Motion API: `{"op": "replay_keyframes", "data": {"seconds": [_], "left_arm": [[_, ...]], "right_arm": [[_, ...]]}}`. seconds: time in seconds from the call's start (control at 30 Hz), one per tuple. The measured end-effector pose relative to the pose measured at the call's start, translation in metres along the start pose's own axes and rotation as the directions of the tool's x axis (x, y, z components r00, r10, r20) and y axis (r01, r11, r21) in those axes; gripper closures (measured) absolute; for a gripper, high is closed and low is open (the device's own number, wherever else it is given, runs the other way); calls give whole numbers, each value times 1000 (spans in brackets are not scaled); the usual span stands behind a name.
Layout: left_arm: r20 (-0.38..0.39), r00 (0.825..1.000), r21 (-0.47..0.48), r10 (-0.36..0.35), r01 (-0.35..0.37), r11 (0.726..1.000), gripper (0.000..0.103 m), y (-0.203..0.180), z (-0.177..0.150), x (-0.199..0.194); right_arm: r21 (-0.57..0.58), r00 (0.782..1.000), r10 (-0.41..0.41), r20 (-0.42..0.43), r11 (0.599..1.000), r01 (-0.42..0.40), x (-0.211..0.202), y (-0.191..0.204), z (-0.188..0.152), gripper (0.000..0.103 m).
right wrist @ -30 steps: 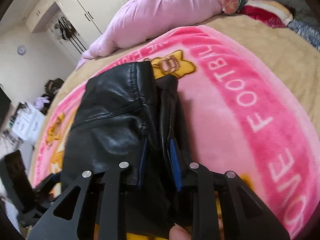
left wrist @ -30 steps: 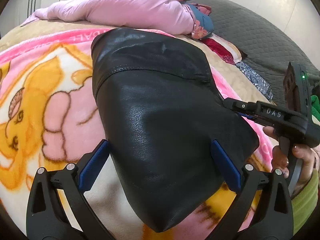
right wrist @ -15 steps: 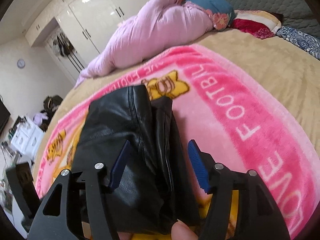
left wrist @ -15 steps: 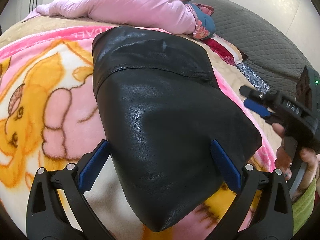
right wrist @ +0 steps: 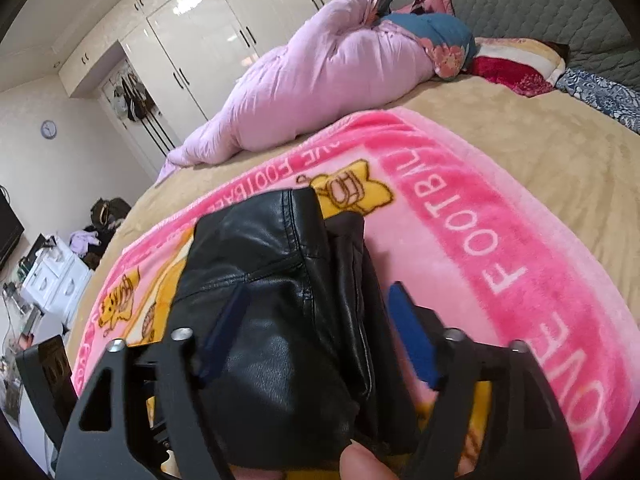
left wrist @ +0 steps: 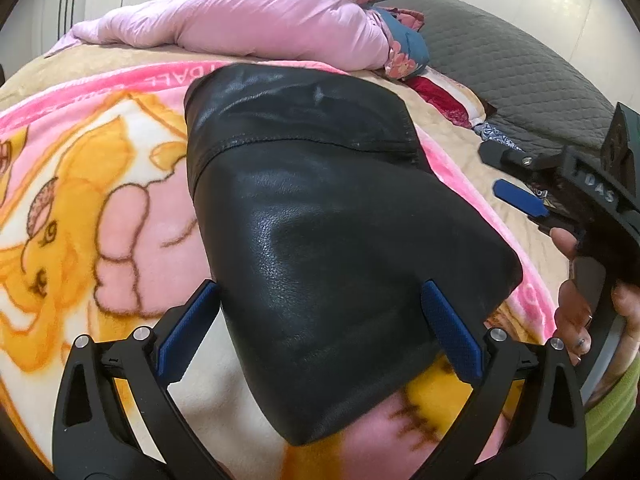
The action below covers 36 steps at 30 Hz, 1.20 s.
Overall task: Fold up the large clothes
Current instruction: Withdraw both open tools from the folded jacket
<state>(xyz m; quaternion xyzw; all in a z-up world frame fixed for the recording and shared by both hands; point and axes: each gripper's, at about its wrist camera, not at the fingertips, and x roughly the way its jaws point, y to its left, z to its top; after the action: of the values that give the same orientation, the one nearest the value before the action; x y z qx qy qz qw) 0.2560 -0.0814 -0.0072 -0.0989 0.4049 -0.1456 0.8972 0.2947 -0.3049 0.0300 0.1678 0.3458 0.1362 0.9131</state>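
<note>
One black leather garment (left wrist: 320, 240), folded into a thick bundle, is lying on the pink cartoon blanket (left wrist: 100, 220), roughly at the blanket's middle; its upper end is reaching toward the blanket's lettered pink border.

Two grippers are showing. The left gripper (left wrist: 320, 332) is hovering over the near end of the bundle, its two blue pads (left wrist: 188, 332) spread wide on either side of the leather, not pressing it. The right gripper (right wrist: 320, 340) is sitting at the bundle's side edge with its jaws opening; folded leather layers are lying between the pads, and no pinch is visible. In the left wrist view the right gripper is appearing near the blanket's right edge, clear of the garment, held by one hand (left wrist: 580, 312) with a green sleeve (left wrist: 612, 412) behind it. A fingertip (right wrist: 360, 460) is showing at the bottom of the right wrist view.

One blanket is counted, spread over a tan bedcover (right wrist: 540, 132). One rolled lilac quilt (right wrist: 320, 80) is lying along the bed's far edge, with one blue floral item (right wrist: 440, 36) at its end and one red-and-cream pillow (right wrist: 516, 64) just beside that. A grey quilted headboard (left wrist: 500, 64) is standing at the bed's far right corner.

Room: glossy white wardrobes (right wrist: 224, 28), one wall clock (right wrist: 49, 129), bags hanging by the wardrobes, a white drawer unit (right wrist: 56, 280) with clutter beside the bed.
</note>
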Motion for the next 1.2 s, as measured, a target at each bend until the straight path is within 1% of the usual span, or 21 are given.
{"op": "replay_keyframes", "data": {"seconds": [0.03, 0.1, 0.13, 0.2, 0.27, 0.5, 0.67, 0.93, 1.13, 1.2], "left_arm": [[7, 1000, 3, 2, -2, 1000, 9, 0, 0, -3], [20, 1000, 6, 7, -7, 1000, 9, -1, 2, -8], [26, 1000, 7, 8, -9, 1000, 9, -1, 3, -12], [33, 999, 7, 15, -16, 1000, 9, -1, 5, -16], [32, 999, 8, 23, -23, 1000, 9, -1, 5, -19], [50, 998, -1, 42, -42, 999, 9, -1, 2, -36], [69, 997, 4, 41, -42, 999, 9, -2, -5, -53], [137, 989, 22, 55, -59, 998, 9, -4, -25, -87], [175, 983, 28, 45, -50, 998, 9, -3, -43, -110], [184, 982, 35, 51, -58, 998, 9, -4, -47, -115]], "right_arm": [[2, 1000, -1, 9, 1000, 1, -4, 0, 0, 25], [0, 999, -9, 32, 1000, 9, -12, 1, -3, 17], [-5, 999, -10, 39, 1000, 11, -15, 1, -4, 16], [-11, 999, -19, 46, 1000, 20, -20, 1, -8, 7], [-2, 998, -35, 56, 999, 35, -25, -1, -12, 6], [14, 997, -45, 61, 999, 45, -38, -2, -26, 4], [-8, 996, -55, 72, 998, 56, -54, 9, -42, 4], [-90, 982, -64, 175, 993, 81, -101, 37, -73, 4], [-130, 961, -116, 250, 980, 153, -127, 49, -97, 4], [-136, 953, -134, 271, 975, 175, -133, 51, -103, 4]]}}
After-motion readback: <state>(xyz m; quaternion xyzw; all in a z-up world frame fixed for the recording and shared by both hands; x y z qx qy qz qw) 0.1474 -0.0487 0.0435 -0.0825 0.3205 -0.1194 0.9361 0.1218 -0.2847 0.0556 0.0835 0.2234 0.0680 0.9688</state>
